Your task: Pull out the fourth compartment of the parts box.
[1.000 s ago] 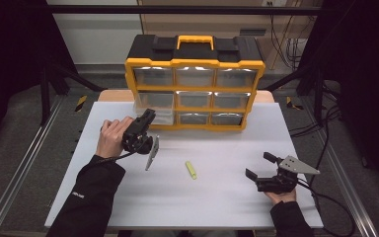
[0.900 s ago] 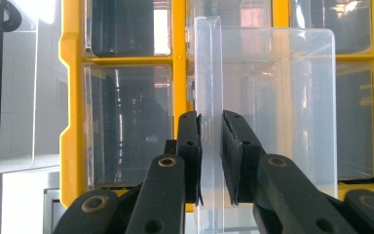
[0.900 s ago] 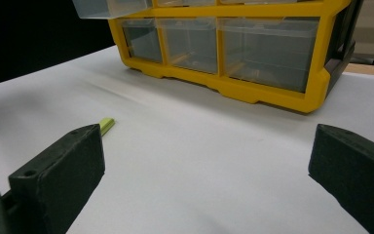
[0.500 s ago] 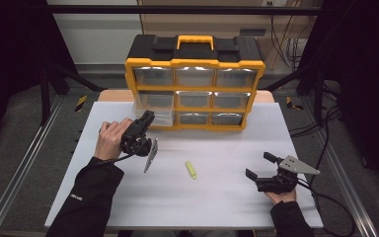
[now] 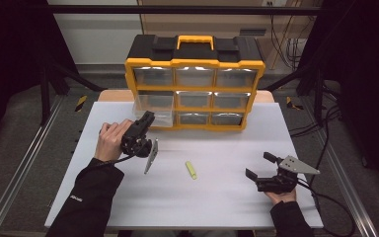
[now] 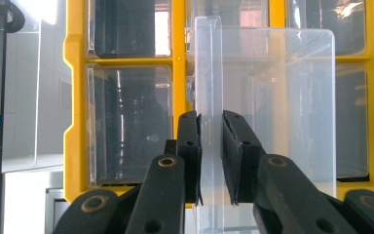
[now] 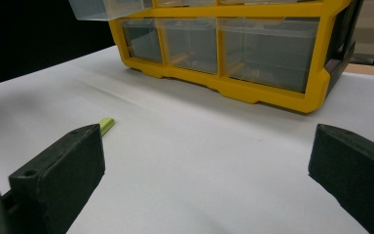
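At twelve o'clock on the white desk (image 5: pixel 128 197) stands the yellow organizer (image 5: pixel 195 84). Its clear drawer (image 5: pixel 154 108), middle row at nine o'clock, juts out, its front wall pinched in the left tongs (image 5: pixel 147 120). The right tongs (image 5: pixel 260 167) gape empty at four o'clock. A small green stick (image 5: pixel 191 170) lies centre.

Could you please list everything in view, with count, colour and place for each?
Organiser cabinet: one, yellow and black, back of the table.
Drawer: one, clear, pulled partly out of the cabinet's middle-left slot.
Small stick: one, yellow-green, table centre.
Table: one, white.
Left claw: one, black, shut on the drawer's front wall.
Right claw: one, black, open, near right of the table.
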### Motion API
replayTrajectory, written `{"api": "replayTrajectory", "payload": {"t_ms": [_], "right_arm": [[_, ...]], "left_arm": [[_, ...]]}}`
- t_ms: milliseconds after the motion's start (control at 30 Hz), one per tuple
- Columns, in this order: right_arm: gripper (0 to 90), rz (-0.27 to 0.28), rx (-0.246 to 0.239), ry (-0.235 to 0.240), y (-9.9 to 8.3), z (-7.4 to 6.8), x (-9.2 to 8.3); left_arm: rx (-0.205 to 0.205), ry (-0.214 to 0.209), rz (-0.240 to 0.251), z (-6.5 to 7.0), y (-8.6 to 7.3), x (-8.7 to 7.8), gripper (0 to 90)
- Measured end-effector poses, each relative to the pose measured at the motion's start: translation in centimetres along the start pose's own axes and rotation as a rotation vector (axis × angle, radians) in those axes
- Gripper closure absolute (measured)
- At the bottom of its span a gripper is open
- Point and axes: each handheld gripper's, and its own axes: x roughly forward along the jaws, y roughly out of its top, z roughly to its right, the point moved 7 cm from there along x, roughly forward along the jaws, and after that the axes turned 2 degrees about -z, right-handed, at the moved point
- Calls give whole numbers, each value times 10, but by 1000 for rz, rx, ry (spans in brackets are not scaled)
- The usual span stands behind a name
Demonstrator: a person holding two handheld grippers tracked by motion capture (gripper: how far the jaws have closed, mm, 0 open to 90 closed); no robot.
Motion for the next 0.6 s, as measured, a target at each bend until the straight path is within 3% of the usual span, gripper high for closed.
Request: {"api": "replayTrajectory", "payload": {"t_ms": [267,600], "right_arm": [[5,1,0,1,0,0,0],[5,1,0,0,0,0,0]], "left_arm": [[-2,0,-1,0,0,0,776],[4,-73,-17,-2,2,1,732]]}}
